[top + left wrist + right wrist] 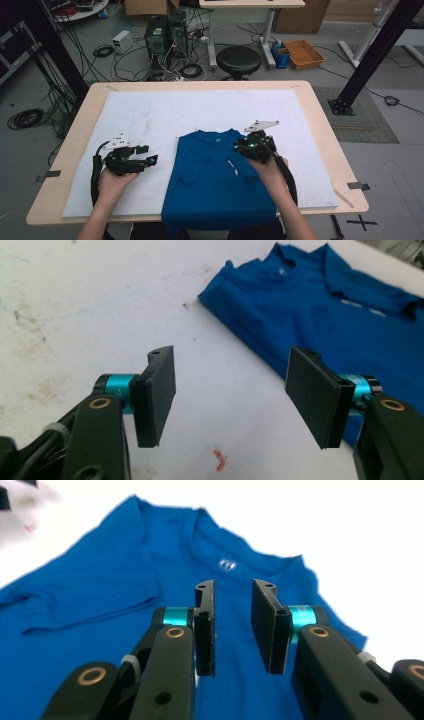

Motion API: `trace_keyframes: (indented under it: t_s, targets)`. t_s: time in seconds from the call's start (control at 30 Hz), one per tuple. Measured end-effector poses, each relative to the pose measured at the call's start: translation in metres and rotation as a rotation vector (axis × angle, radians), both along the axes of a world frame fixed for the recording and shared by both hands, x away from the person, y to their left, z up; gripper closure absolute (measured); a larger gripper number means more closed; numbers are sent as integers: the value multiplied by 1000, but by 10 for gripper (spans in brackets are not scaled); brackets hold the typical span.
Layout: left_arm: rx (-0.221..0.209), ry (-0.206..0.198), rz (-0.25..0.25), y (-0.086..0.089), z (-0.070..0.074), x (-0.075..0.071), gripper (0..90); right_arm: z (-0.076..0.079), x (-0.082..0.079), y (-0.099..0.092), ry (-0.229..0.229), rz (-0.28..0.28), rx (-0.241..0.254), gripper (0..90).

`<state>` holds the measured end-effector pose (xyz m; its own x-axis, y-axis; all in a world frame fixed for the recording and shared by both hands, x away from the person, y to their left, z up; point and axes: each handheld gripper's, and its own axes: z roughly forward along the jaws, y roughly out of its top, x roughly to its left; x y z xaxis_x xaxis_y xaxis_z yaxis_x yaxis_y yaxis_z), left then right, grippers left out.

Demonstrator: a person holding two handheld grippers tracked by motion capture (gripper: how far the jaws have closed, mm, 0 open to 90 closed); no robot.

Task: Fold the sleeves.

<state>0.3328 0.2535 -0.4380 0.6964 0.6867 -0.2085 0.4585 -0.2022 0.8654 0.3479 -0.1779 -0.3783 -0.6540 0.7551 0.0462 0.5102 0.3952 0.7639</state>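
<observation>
Blue cotton T-shirt [217, 180] lay flat on white table cover [150, 112], near centre, both sleeves folded inward, hem hanging over near edge. Left gripper [230, 397] sat on cover left of shirt, jaws wide, empty. Right gripper [232, 627] hovered over shirt's right side, jaws narrow, gripping nothing. Folding seemed partway; lengthwise fold likely remained.
</observation>
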Motion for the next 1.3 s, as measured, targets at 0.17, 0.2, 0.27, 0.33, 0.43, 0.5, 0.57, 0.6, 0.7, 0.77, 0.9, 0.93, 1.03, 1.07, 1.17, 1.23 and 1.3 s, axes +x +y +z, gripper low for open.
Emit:
trace_keyframes:
  t_s: [0.17, 0.2, 0.27, 0.33, 0.43, 0.5, 0.57, 0.6, 0.7, 0.77, 0.9, 0.93, 1.03, 1.07, 1.17, 1.23, 1.3]
  targets:
    - [8, 4, 23, -8, 6, 0, 345, 3, 2, -24, -36, -23, 48, 654]
    - [4, 5, 25, -10, 7, 0, 345, 4, 2, -29, -48, -26, 56, 640]
    - [4, 1, 28, -13, 10, 1, 336, 5, 3, -43, -72, -42, 82, 546]
    - [3, 1, 32, -17, 13, 3, 336, 5, 4, -48, -86, -46, 89, 490]
    - [18, -2, 32, -27, 21, 7, 337, 6, 5, -58, -96, -47, 99, 434]
    - [35, -15, 18, -32, 26, 9, 340, 5, 5, -62, -110, -43, 97, 398]
    - [64, -37, -3, -41, 34, 13, 340, 5, 6, -67, -106, -51, 103, 363]
    - [64, -37, -3, -41, 34, 13, 342, 5, 6, -67, -106, -51, 103, 363]
    - [91, -85, 25, -51, 43, 13, 344, 5, 9, -75, -108, -65, 113, 305]
    - [105, -96, 33, -56, 47, 12, 344, 6, 11, -83, -107, -70, 125, 281]
    - [79, -108, 31, -54, 49, 10, 344, 9, 15, -97, -97, -113, 167, 252]
    - [64, -114, 32, -52, 50, 9, 343, 9, 15, -100, -95, -117, 171, 252]
    - [43, -128, 55, -49, 49, 8, 338, 9, 14, -106, -99, -138, 177, 253]
    - [41, -131, 58, -49, 48, 8, 338, 9, 14, -106, -99, -138, 177, 253]
    - [47, -120, 52, -47, 46, 9, 336, 8, 14, -111, -95, -167, 174, 260]
    - [46, -116, 53, -46, 45, 9, 336, 7, 15, -112, -94, -165, 176, 260]
    - [36, -118, 54, -44, 46, 8, 336, 7, 15, -113, -95, -160, 182, 260]
